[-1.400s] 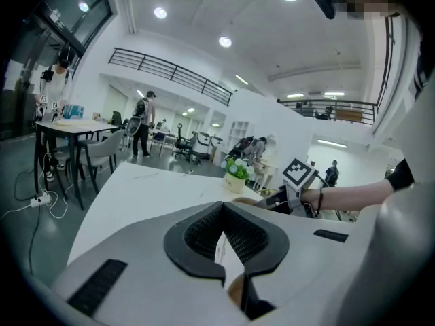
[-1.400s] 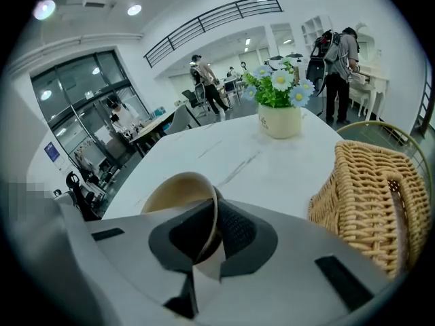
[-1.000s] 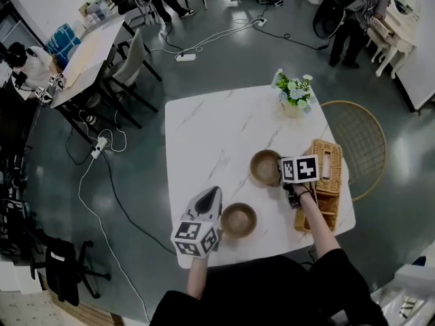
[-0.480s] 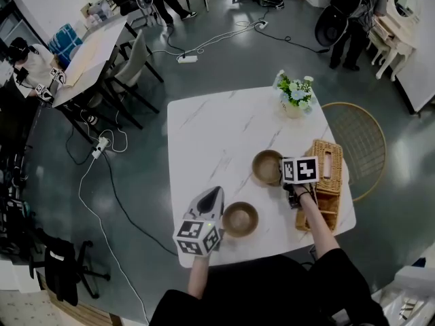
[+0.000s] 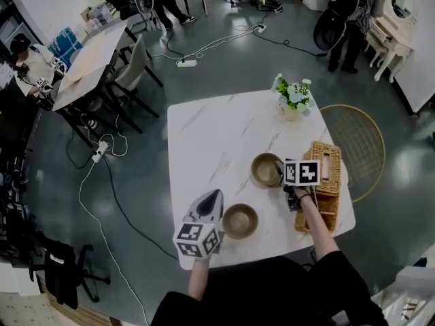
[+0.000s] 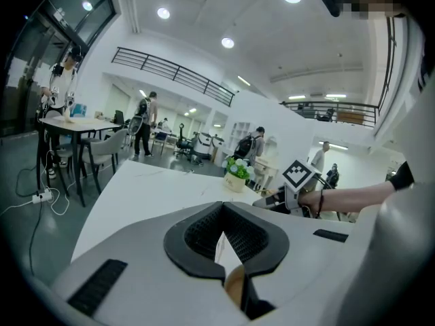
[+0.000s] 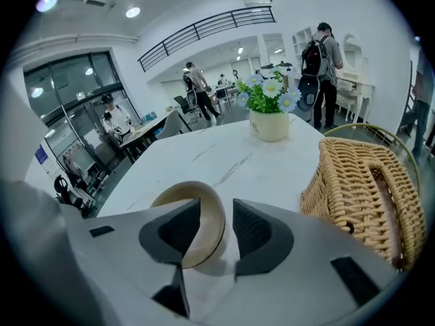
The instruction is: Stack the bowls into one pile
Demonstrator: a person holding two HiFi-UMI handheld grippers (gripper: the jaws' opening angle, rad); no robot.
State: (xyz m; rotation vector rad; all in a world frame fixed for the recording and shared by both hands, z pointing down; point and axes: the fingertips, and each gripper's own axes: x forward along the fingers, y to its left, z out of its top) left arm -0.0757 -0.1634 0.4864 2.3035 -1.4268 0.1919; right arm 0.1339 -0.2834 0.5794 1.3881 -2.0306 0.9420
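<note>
Bowl (image 5: 265, 170) straddled by right hand-held gripper (image 7: 217, 212) has tipped slightly.

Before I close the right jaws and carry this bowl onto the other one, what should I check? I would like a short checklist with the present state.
1. Far bowl rim sits between the jaws of the right gripper: ok, jaws apart around it.
2. Near bowl upright and empty: ok.
3. Left gripper beside the near bowl, not over it: ok, jaws together, nothing held.
4. Table bare between the two bowls: ok.
5. Room between the right gripper and the wicker basket: cannot tell.
</note>
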